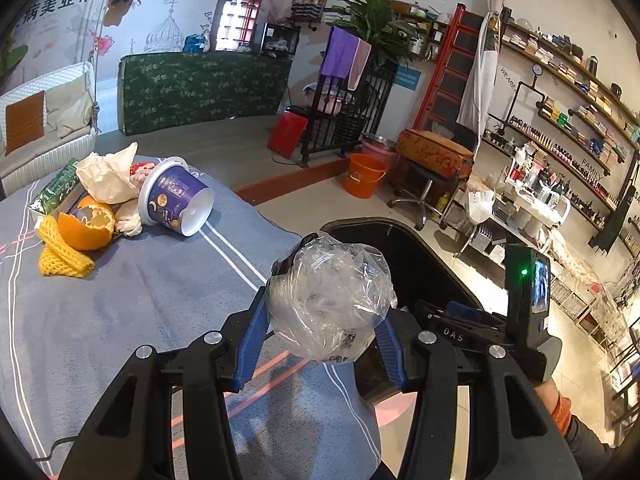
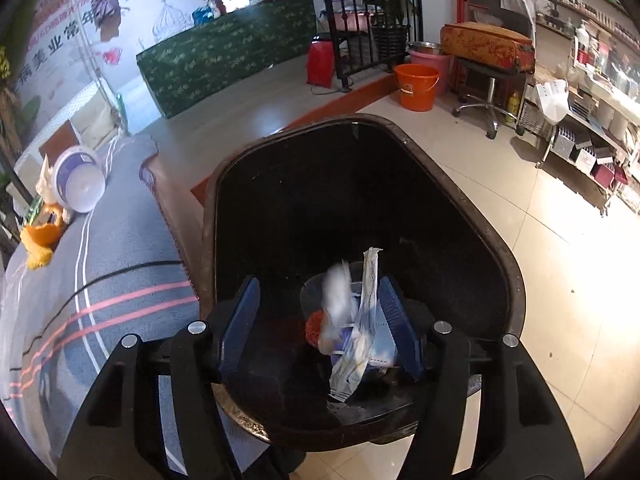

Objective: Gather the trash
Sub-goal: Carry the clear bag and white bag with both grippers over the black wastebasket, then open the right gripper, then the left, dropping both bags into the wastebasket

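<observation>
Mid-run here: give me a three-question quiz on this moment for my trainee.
1. True or false: the left gripper grips a crumpled clear plastic bag.
2. The right gripper is over what? A) black bin B) orange bucket C) swing chair
3. Name the tipped container left on the grey blanket.

Key: 1 true. 2 A; its fingers are open, with a wrapper between them above the trash in the bin. 3 the purple tub, lying beside the orange peel and yellow foam net.
</observation>
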{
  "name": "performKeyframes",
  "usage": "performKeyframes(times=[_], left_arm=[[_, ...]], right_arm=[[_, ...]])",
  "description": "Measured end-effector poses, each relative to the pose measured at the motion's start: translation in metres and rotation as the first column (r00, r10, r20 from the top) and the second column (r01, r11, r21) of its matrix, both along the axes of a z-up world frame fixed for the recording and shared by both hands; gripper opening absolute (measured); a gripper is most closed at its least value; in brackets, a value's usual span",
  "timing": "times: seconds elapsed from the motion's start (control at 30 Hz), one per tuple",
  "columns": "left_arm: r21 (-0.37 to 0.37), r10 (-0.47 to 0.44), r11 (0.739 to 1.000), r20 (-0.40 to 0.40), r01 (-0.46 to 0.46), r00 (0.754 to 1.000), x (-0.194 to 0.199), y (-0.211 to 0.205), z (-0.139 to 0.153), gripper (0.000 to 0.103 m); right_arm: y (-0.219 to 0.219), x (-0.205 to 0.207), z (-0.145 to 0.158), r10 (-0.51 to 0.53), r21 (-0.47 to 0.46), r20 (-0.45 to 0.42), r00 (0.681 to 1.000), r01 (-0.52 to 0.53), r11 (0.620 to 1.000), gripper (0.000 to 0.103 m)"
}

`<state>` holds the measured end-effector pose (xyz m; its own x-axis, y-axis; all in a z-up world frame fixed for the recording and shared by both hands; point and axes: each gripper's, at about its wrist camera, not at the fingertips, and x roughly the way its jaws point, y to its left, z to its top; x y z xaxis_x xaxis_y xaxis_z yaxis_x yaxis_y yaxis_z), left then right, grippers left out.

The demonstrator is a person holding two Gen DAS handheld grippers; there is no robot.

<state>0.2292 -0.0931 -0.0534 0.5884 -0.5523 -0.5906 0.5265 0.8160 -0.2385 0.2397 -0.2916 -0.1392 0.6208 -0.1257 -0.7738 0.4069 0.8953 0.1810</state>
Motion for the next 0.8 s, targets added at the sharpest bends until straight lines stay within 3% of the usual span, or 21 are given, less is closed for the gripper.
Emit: performKeyframes(times=[0.4,0.8], left_arm=[[0.012,-0.053,0.998,-0.011,0.053,0.999,-0.001,-0.027,-0.003,0.050],[0.021,-0.175,0.984,-0.068,0.177,0.982,0.005,-0.087,-0.020,0.050]], right_arm=[[0.003,-0.026,0.028,-0.033,-0.047,0.059,0.998,0.036,0.998,0.065],[-0.019,-0.069,0.051,-0.108,-0.100,0.115,0.987,0.120,0.988,0.068]])
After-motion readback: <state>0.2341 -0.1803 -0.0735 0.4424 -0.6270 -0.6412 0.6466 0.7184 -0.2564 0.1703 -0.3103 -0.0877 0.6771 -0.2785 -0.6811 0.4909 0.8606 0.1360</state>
